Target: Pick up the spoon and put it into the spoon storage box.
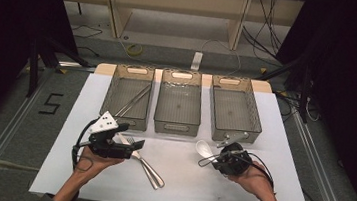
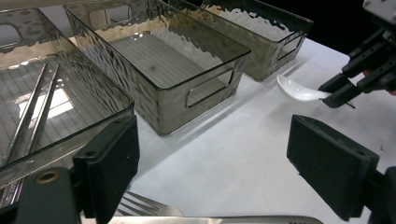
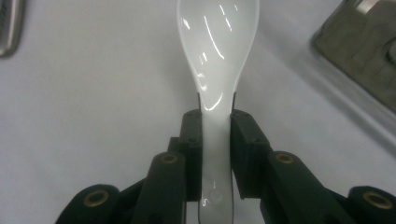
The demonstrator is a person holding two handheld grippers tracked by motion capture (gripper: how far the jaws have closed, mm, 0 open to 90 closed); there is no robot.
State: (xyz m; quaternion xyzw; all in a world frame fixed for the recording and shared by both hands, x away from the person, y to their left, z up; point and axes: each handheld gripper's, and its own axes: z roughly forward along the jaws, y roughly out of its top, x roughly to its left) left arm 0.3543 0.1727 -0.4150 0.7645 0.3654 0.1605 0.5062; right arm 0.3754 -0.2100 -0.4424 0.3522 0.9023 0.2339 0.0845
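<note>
The right gripper (image 3: pixel 216 135) is clamped on the handle of the glossy white ceramic soup spoon (image 3: pixel 217 56), whose long axis runs straight out from the jaws, bowl leading. In the high view the spoon lies on the white table (image 1: pixel 183 181) just near of the right-hand smoky transparent plastic bin (image 1: pixel 232 131), toward the middle one. The left gripper (image 1: pixel 134 146), jaws apart and empty, hovers over the steel cutlery at the left.

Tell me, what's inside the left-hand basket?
Two metal chopsticks lie on the floor of the left basket, slanting. Their near ends are hidden behind its front wall.

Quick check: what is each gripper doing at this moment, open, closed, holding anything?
Left gripper: jaws open, holding nothing, above the fork.
Right gripper: jaws closed on the handle of the white spoon.
</note>
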